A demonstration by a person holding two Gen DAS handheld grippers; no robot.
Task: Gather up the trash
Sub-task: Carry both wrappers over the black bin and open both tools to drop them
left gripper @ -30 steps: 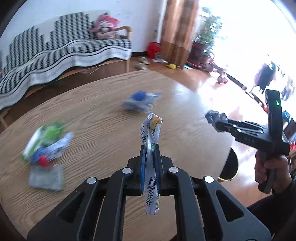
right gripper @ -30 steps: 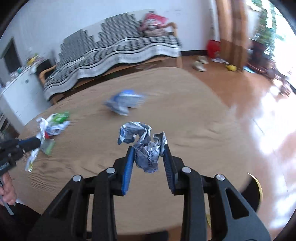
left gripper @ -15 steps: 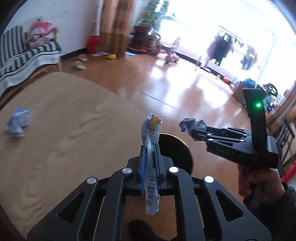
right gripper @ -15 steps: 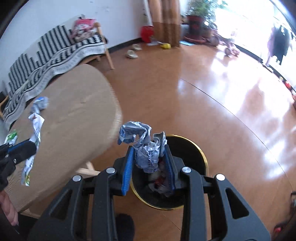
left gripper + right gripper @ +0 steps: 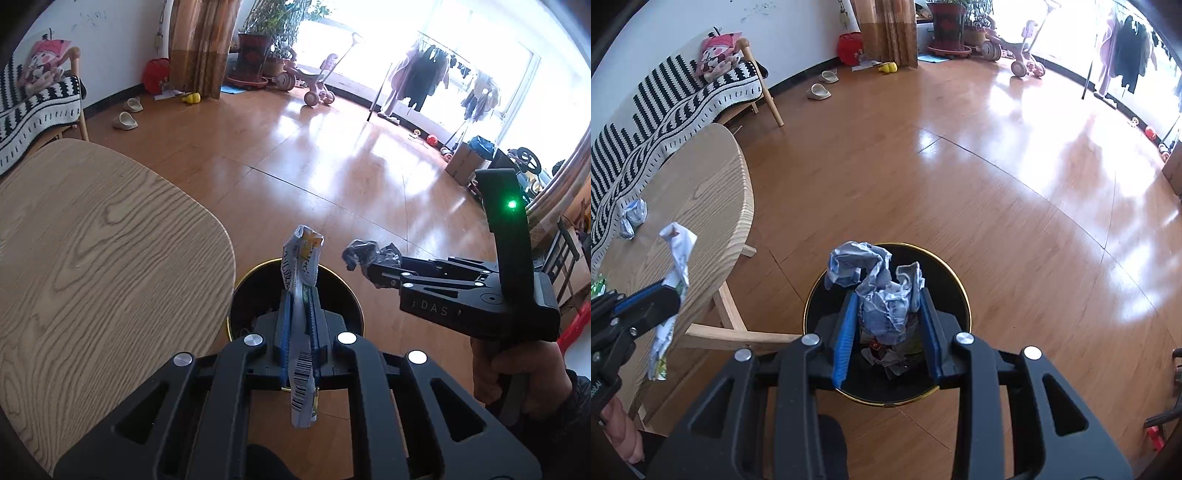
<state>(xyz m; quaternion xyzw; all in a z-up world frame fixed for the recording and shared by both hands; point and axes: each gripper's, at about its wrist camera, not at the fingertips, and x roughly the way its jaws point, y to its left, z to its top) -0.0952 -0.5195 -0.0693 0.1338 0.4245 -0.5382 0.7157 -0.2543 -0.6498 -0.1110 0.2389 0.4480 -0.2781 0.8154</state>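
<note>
While right gripper (image 5: 888,317) loosens around crumpled paper (image 5: 882,291) | bin (image 5: 955,288) directly beneath | left gripper (image 5: 299,325) clamps wrapper (image 5: 301,295) over bin's near rim

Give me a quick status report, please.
Left claw shut on wrapper. Right claw just opening, crumpled paper between pads, over bin. Nothing blocking.

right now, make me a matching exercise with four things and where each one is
Things:
1. flat wrapper
2. crumpled paper
3. bin
4. blue wrapper

Places:
A. lying on the table
B. on the floor beside the table
C. clamped in the left gripper
D. between the right gripper's pads, above the bin; its jaws have just been opening

Pairs: 1-C, 2-D, 3-B, 4-A
</note>
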